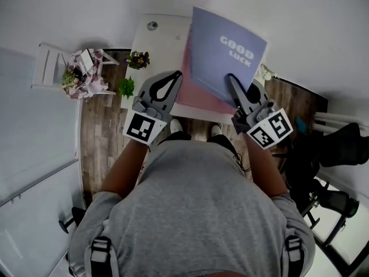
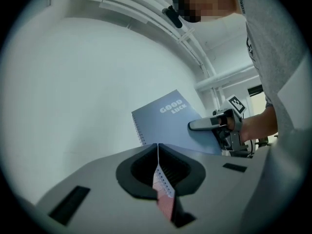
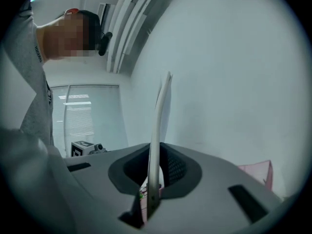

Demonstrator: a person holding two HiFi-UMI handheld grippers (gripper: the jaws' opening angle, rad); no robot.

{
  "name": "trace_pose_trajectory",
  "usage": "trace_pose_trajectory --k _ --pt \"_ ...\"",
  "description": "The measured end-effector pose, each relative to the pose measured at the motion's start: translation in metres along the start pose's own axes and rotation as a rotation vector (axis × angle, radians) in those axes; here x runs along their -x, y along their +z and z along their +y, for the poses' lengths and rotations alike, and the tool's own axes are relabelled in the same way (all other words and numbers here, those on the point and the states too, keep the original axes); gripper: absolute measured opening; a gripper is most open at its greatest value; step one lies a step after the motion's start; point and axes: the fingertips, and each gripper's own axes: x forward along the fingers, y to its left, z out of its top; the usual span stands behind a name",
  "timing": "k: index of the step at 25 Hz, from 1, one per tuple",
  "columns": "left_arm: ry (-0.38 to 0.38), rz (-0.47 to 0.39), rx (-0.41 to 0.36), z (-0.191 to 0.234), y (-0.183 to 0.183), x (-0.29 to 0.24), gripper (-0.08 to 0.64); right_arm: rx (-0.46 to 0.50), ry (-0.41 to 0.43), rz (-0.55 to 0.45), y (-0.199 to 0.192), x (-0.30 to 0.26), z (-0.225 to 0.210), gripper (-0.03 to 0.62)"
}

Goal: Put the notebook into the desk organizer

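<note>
Progress report: the blue notebook is held up over the white tabletop, gripped from both sides, but it hasn't gone into anything yet. I honestly can't spot a desk organizer in any view, so by my reckoning the whole putting-in part is left to do.

Counting from the left:
- One bunch of flowers sits on a white stand, well off to the left.
- Two small potted plants sit at the tabletop's left edge, a flowering one farther off and a green one nearer.
- The left gripper has its jaws pressed together on a thin pink sheet with a punched edge.
- That pink layer lies right under the blue cover, lined up along the spiral side. I can't tell whether it's the back cover or a second book.
- One blue spiral notebook has "GOOD LUCK" on its front.
- The right gripper has its jaws pinching the blue notebook's near right edge, seen edge-on in its own view.

That makes two grippers, both busy.
</note>
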Motion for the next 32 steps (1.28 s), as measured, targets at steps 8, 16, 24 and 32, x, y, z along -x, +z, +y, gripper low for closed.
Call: trace_pose_trajectory --k 8,16,24,32 --pt "-0.096 -0.010 0.027 0.006 -0.001 -0.007 0.025 -0.130 -0.111 0.039 -0.021 0.005 -0.004 0.038" --pt "-0.124 -0.004 0.040 0.002 -0.013 -0.014 0.025 -0.304 -0.107 0.124 -0.052 0.005 -0.015 0.038" --pt "-0.105 -0.004 0.044 0.000 -0.018 -0.032 0.025 -0.505 -0.063 0.135 -0.062 -0.001 -0.038 0.040" --pt "-0.089 0.009 0.037 -0.001 -0.024 -0.046 0.025 -0.662 -0.011 0.149 -0.073 -0.012 -0.059 0.041"
